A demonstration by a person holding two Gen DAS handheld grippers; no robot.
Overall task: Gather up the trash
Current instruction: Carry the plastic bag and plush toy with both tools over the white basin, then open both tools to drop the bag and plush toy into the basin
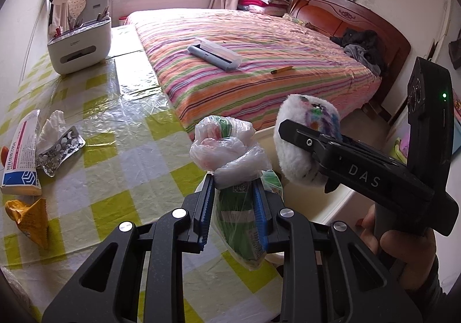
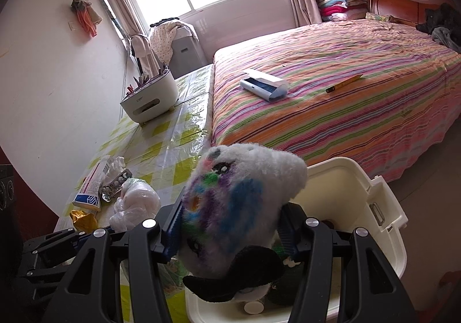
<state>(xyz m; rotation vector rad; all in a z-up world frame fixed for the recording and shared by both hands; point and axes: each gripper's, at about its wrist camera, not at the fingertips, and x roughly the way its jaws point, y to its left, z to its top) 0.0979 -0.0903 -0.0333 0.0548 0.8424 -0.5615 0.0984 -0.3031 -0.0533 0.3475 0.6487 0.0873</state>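
Pinching a knotted plastic bag (image 1: 230,150) of wrappers, my left gripper (image 1: 233,207) holds it at the neck: light, crinkly, slippery, left of the white bin (image 2: 383,207). My right gripper (image 2: 233,225) squeezes a soft plush toy (image 2: 239,202) above that bin.

Lots of bright colours in the room

The table cloth (image 1: 95,121) has yellow-green and white squares. The bed cover (image 1: 245,63) has pink, orange, green and purple stripes. The fluffy toy (image 2: 245,193) is white with blue, purple and green smudges and a black ear. The bin (image 2: 360,193) is cream. One wrapper (image 1: 28,216) is orange-yellow.
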